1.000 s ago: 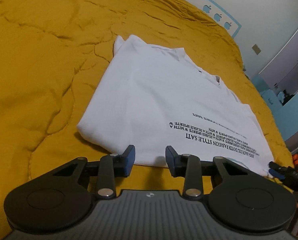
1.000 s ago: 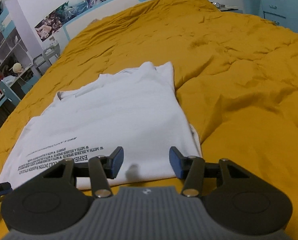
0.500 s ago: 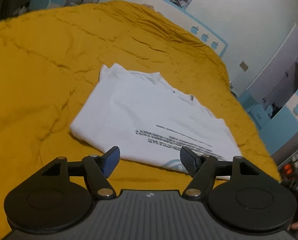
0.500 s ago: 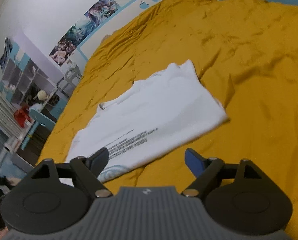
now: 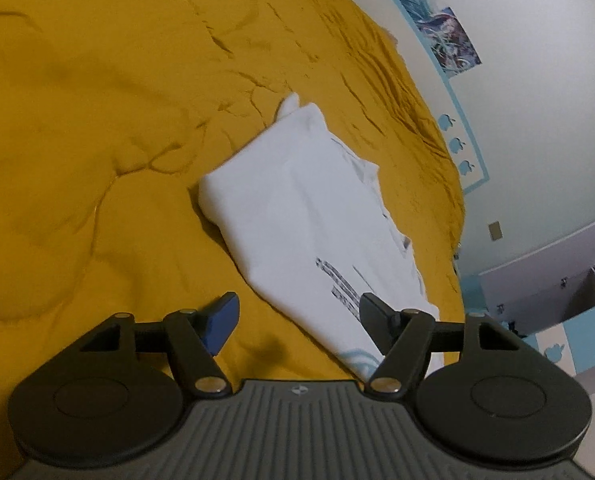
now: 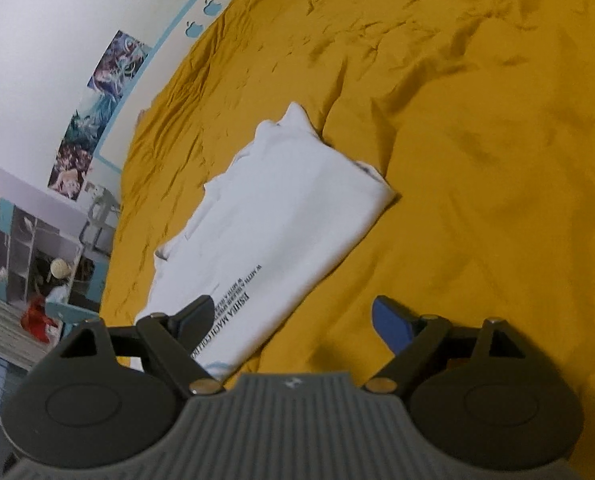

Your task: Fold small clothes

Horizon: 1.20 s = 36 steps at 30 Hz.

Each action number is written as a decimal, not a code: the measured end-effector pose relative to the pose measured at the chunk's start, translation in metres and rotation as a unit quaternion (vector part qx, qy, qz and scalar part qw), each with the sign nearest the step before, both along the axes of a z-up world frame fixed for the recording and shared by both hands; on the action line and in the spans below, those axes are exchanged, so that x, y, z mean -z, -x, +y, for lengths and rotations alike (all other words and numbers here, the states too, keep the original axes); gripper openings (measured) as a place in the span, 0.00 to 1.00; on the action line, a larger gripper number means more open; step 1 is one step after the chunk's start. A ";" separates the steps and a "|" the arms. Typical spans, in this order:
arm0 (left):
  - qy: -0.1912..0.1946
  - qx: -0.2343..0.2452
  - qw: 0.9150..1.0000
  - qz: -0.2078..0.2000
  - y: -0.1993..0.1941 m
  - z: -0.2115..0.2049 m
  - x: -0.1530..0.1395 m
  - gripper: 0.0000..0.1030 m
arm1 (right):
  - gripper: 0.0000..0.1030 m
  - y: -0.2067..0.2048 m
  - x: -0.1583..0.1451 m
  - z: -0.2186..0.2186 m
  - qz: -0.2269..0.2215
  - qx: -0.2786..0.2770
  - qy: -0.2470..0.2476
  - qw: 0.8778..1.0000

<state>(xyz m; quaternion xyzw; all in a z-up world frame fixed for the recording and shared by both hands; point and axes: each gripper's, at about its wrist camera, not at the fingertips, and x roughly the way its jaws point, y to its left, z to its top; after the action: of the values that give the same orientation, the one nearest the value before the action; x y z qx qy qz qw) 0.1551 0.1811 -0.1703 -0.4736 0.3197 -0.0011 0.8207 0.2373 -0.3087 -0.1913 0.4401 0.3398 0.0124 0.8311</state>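
Both views have rolled since a second ago. Left gripper (image 5: pixel 297 320) and right gripper (image 6: pixel 293 320) have just been opening and now stand released, nothing between them. The white shirt (image 5: pixel 309 216) lies folded on the wrinkled yellow bedspread (image 5: pixel 97 120); posters (image 6: pixel 97 120) hang at ten o'clock in the right view.

One white T-shirt (image 5: pixel 305 224), folded, lies on one bed covered by one mustard-yellow bedspread (image 5: pixel 97 100); no second garment shows in either view. Two grippers appear, one per view: the left gripper (image 5: pixel 297 320) and the right gripper (image 6: pixel 293 320), each with two fingers (image 5: pixel 221 322), four fingers in all, each tipped by one blue pad. Three apple-shaped decals (image 5: pixel 455 144) mark the headboard panel at 3 o'clock in the left view. Posters (image 6: pixel 97 120) hang in a row on the wall at 9 o'clock in the right view; their exact number cannot be told. One red object (image 6: pixel 37 320) sits at 8 o'clock.
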 end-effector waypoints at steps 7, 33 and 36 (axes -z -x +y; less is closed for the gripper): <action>0.008 -0.024 0.999 0.038 -0.024 0.002 0.015 0.77 | 0.80 -0.023 0.012 0.000 0.024 0.013 -0.032 0.999; 0.109 -0.070 0.991 -0.011 -0.064 0.014 0.055 0.10 | 0.09 -0.080 0.035 0.007 0.015 0.100 -0.069 0.992; 0.115 -0.057 0.991 -0.046 -0.065 0.016 0.048 0.09 | 0.07 -0.083 0.024 0.009 0.000 0.084 -0.044 0.995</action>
<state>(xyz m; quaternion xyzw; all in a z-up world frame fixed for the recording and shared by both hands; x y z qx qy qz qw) 0.2202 0.1973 -0.2187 -0.5813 0.2519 -0.0132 0.7736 0.3207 -0.2992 -0.2154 0.5034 0.3004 -0.0425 0.8090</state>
